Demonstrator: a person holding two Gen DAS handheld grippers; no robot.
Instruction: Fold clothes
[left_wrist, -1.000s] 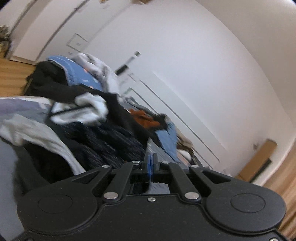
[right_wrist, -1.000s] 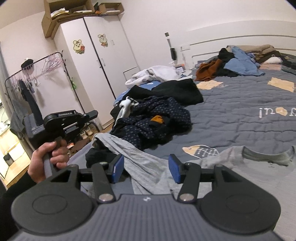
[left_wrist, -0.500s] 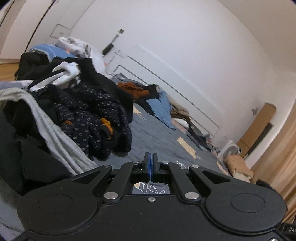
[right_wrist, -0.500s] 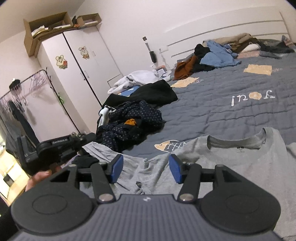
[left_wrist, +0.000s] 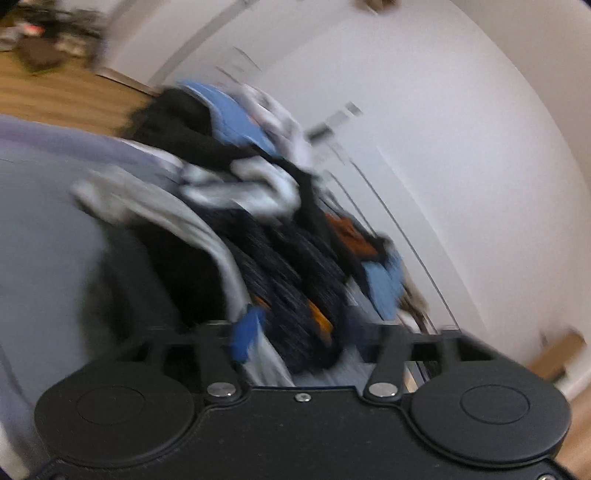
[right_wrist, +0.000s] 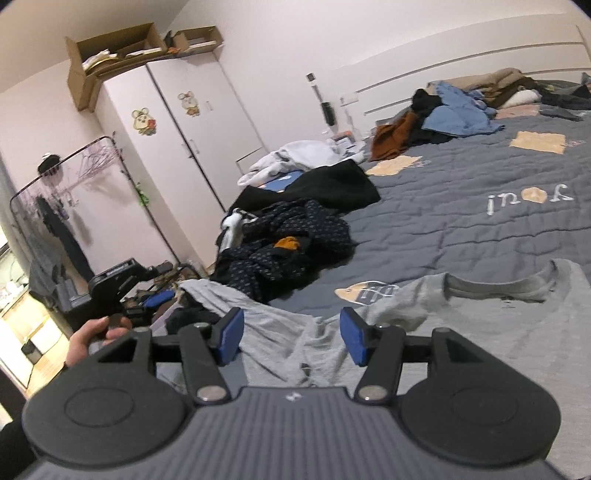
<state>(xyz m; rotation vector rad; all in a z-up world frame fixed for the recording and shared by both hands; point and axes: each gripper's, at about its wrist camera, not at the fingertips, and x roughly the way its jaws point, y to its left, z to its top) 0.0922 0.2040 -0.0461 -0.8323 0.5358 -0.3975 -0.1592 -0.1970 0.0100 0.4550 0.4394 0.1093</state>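
Grey shirt (right_wrist: 295, 332) lies just beyond the right gripper's (right_wrist: 291, 334) opening jaws

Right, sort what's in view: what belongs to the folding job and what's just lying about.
Job in hand:
grey T-shirt
left gripper, opening, nothing gripped
right gripper, opening over the shirt
dotted navy garment
black garment

Lying about:
wardrobe
cardboard boxes
clothes rack

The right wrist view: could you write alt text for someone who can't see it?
A grey T-shirt lies spread on a grey quilted bed, just beyond the right tool, whose blue-padded jaws are opening with nothing gripped. Heaps of dark clothes lie beyond; a hand holds another tool at left.
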